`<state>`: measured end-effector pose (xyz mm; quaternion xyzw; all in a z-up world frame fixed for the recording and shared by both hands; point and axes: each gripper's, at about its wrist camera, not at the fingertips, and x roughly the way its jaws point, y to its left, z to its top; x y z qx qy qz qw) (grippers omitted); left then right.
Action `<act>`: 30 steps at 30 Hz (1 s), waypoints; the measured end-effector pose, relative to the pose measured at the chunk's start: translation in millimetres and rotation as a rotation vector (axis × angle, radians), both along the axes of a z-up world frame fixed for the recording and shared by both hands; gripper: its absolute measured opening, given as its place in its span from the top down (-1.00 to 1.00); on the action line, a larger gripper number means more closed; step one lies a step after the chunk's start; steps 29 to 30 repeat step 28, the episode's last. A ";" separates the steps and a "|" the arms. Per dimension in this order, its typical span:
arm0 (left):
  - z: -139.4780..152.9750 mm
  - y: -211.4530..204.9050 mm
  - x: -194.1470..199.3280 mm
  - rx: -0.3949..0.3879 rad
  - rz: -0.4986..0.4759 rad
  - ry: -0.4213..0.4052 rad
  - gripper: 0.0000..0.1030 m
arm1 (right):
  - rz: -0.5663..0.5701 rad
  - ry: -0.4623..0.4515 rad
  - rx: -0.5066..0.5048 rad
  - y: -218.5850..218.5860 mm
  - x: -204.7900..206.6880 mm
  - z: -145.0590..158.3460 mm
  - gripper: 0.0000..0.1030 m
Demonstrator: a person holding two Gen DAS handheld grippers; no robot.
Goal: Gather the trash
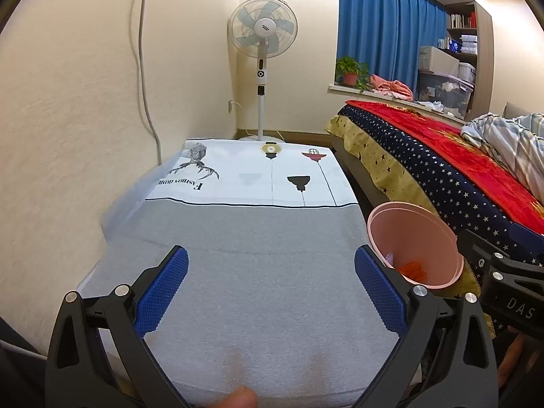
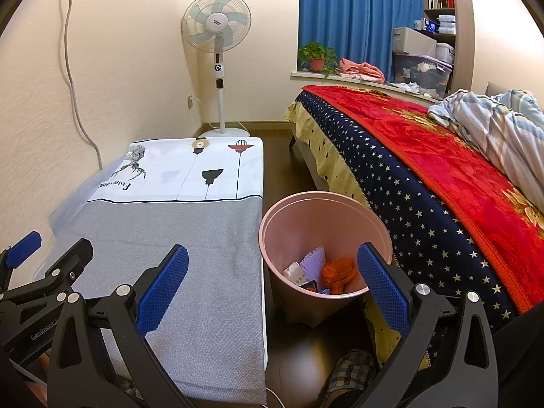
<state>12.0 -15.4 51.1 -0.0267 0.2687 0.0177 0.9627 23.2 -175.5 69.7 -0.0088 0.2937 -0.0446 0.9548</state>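
Trash [image 2: 318, 272] is lying inside the pink wastebasket [image 2: 340, 214], standing on the floor between cloth-covered table [image 2: 190, 238] and bed [image 2: 425, 176]; left gripper [image 1: 271, 289] and right gripper [image 2: 272, 287] are hovering spread wide, empty.

The desk [image 2: 204, 255] wears a matt grey woven cloth, its far half smooth white printed fabric. The pink bin [image 2: 272, 238] at its three o'clock looks like smooth, faintly glossy plastic. Crumpled orange wrapping [image 2: 340, 273] and ridged white paper [image 2: 314, 260] lie inside. The fingers [image 1: 380, 292] carry dimpled blue rubbery pads on matt black plastic with shiny metal rivets. The floor [image 2: 302, 363] is dark, glossy wood.
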 end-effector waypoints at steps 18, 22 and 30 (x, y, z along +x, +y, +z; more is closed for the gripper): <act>3.7 -3.1 -7.2 -0.003 -0.024 -0.028 -0.85 | 0.001 0.000 0.001 -0.6 0.0 0.3 -0.90; 3.7 -3.2 -6.4 0.000 -0.013 -0.023 -0.85 | 0.001 0.002 0.000 -0.8 0.0 0.2 -0.90; 1.4 -3.3 -2.6 0.002 -0.003 -0.001 -0.85 | 0.002 0.002 0.002 -1.1 0.3 -0.4 -0.90</act>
